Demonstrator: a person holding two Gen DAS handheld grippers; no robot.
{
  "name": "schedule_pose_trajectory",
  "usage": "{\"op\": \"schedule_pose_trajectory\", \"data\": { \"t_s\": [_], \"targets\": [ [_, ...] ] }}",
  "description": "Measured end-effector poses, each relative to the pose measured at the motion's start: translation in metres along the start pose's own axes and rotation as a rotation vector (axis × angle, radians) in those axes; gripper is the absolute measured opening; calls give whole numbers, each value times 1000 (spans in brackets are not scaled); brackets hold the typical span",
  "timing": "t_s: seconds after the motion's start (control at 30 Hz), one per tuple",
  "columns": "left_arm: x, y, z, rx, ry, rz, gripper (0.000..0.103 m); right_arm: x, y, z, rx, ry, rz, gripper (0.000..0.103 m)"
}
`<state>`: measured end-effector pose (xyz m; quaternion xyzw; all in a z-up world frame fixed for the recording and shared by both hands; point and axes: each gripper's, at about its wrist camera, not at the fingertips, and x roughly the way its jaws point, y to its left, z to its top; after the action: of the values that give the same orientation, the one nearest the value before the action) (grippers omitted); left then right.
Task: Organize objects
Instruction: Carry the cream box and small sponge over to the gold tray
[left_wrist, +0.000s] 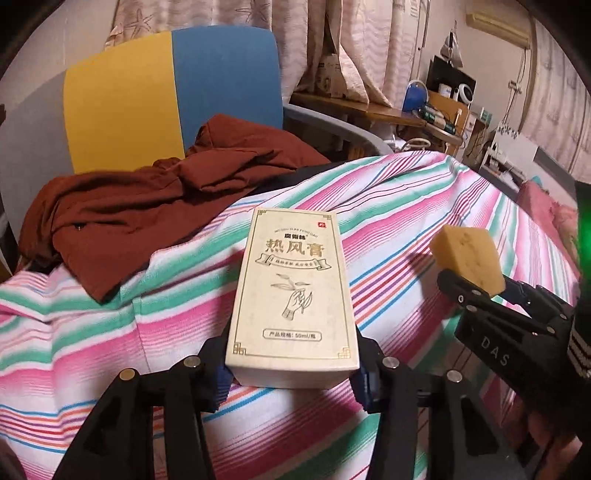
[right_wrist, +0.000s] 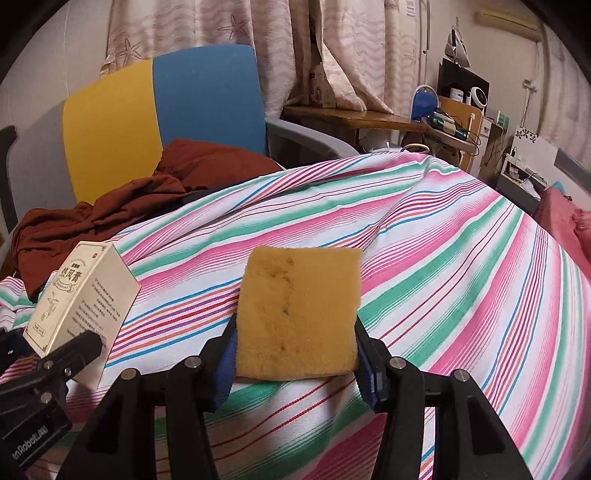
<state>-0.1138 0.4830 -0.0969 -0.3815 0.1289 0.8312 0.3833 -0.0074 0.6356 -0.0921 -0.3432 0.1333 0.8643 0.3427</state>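
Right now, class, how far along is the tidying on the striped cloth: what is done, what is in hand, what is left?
Done: nothing looks put away yet; no container or tidy spot shows. In hand: the left gripper is shut on the cream box, and the right gripper is shut on the yellow sponge, both over the striped cloth. Left: setting both down somewhere, and perhaps the crumpled brown garment by the chair.
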Motion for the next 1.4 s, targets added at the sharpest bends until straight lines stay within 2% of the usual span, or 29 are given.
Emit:
{"op": "schedule_pose_trajectory", "data": {
  "t_s": [0.1,0.3,0.6,0.97,1.4],
  "targets": [
    [-4,2,-4,-12,-14,5,51,-1,2,-1,-8,-5,-6,55],
    [-17,1,-13,-4,-48,69,51,-3,4,-1,-20,-18,-16,54],
    [-46,1,-32,29,-107,112,51,-19,11,-1,-50,-92,-39,55],
    [-71,9,-59,32,-109,126,51,-41,13,-11,-59,-119,-49,55],
    [-95,34,-92,-33,-95,146,51,-75,19,-37,-63,-139,-37,55]
  ]
}}
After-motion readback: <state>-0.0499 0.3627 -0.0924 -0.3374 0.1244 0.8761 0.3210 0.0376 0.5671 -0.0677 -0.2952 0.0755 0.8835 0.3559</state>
